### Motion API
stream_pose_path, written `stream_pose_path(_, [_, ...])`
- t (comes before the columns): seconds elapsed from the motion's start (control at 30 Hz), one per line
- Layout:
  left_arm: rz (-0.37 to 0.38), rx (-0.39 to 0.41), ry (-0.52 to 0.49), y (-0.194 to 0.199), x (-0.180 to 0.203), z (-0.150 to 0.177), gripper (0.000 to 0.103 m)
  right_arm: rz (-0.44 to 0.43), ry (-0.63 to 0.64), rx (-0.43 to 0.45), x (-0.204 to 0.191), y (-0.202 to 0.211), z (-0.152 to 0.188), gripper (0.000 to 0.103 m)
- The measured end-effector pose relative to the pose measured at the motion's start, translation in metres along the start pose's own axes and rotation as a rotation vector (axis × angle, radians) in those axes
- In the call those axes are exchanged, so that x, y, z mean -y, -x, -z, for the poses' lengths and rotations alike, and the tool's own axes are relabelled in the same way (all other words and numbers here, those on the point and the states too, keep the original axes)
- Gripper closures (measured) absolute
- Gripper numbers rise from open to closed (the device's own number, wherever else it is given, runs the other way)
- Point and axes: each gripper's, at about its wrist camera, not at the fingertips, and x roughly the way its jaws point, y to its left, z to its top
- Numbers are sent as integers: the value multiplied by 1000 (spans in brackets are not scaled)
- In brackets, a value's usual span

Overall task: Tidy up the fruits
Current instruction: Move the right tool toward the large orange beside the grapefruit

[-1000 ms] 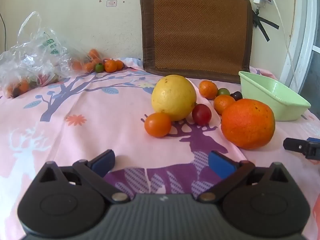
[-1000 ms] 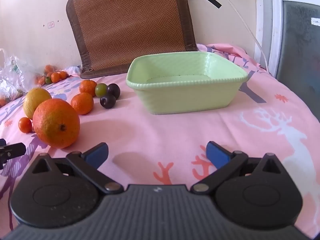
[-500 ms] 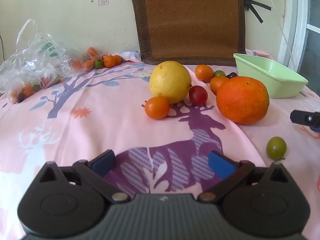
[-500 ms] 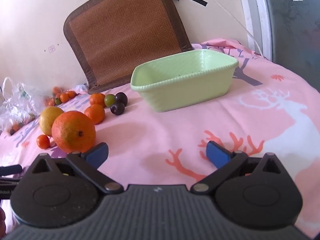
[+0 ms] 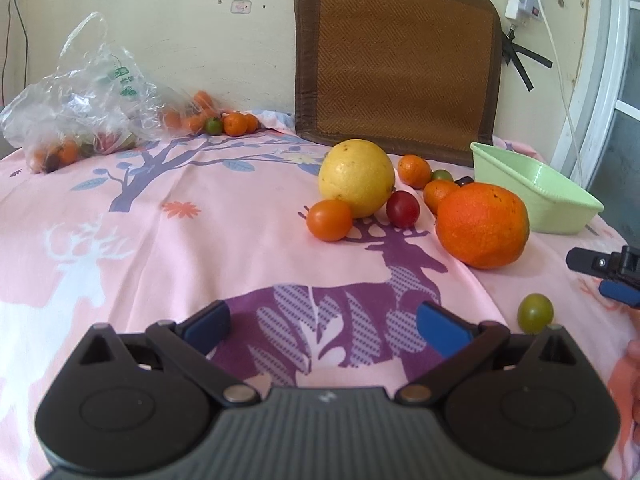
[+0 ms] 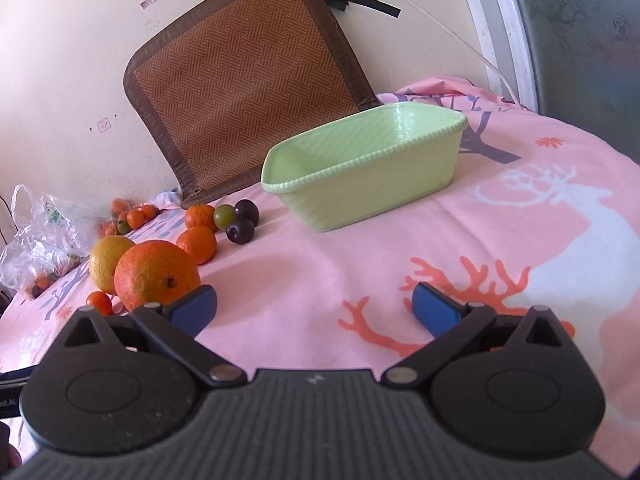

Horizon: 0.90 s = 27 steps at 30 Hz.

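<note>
One small green fruit lies loose on the pink deer-print cloth, alone, just ahead of and to the right of the left gripper, outside its jaws rather than between them. Round, no long axis to favour.

Nearer arm, as a judgement: the fruit sits in the gap between the two tools, with the right gripper showing at the edge of the left view just beyond it; either could reach, the left by swinging rightward.

Jaws, left: spread wide, nothing between them. Jaws, right: spread wide, nothing between them.

Main cluster, further ahead of the left gripper: large orange, yellow citrus, red fruit, small orange tomato-like fruit, mandarins and dark plums behind.

Green basket: straight ahead of the right gripper, well apart, no fruit visible inside.

Background: woven mat against the wall; plastic bag of fruit far left.
</note>
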Motion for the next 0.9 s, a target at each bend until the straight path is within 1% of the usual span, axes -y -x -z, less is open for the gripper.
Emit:
stream_pose_path(0.37, [0, 13, 6, 3, 0, 5, 0, 37, 44, -11, -7, -2, 1, 0])
stream_pose_path(0.47, [-5, 8, -5, 2, 1, 5, 0, 43, 49, -13, -7, -2, 1, 0])
stream_pose_path(0.9, [-1, 12, 4, 3, 2, 5, 0, 58, 61, -15, -10, -3, 1, 0])
